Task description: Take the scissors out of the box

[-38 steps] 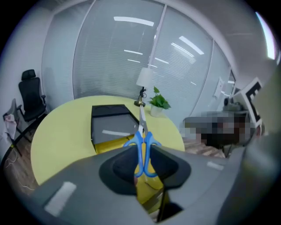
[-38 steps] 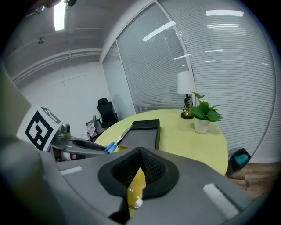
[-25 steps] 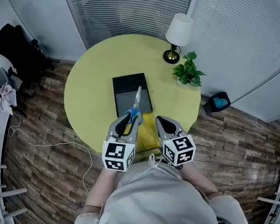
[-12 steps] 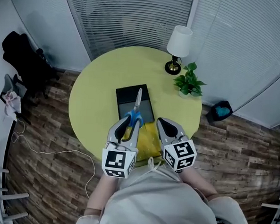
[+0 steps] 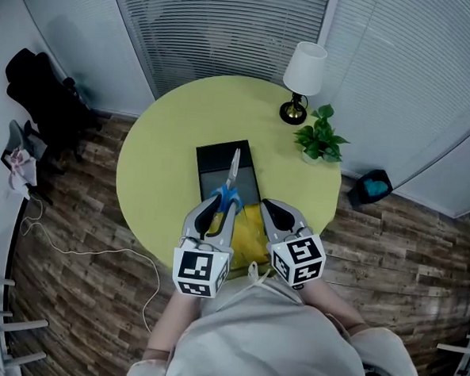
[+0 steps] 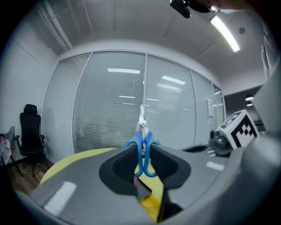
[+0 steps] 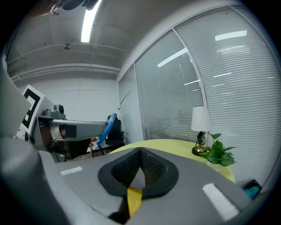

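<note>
One lift higher: left gripper (image 5: pixel 218 212) pinches the scissors (image 5: pixel 232 169), blades toward 12 o'clock, seemingly clear of the box (image 5: pixel 208 155); right gripper (image 5: pixel 278 213) pressed together, empty

The person wore a pale grey top (image 5: pixel 265 344), and the left gripper (image 5: pixel 219 210) and right gripper (image 5: pixel 272 206) were smooth grey shells, each with a white cube (image 5: pixel 200 272) of black square markers behind its jaws and black ribbed pads (image 7: pixel 125 171) lining them.
</note>
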Tool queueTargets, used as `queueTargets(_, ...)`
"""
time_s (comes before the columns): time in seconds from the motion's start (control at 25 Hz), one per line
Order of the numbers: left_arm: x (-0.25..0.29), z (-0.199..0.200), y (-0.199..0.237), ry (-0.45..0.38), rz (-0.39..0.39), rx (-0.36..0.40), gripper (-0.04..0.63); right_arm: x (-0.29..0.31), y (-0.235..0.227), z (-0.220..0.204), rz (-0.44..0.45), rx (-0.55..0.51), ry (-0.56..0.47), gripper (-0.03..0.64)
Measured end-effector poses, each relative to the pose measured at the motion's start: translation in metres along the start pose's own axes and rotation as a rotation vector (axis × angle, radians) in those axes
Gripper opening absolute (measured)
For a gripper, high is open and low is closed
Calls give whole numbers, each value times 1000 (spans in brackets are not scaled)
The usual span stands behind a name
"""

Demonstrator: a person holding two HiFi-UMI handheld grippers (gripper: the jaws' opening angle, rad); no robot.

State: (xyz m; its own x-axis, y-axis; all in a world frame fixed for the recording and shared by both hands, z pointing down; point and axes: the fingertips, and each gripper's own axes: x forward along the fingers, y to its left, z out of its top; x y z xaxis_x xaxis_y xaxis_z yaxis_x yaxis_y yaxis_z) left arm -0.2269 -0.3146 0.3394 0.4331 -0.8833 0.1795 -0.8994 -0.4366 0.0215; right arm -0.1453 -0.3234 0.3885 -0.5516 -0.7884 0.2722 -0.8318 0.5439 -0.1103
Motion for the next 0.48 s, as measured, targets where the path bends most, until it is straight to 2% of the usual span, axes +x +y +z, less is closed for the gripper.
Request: queueTargets(0.48,7,-2,-3,13,6,-16,94,7,-3,-4,18,-5,18,-2)
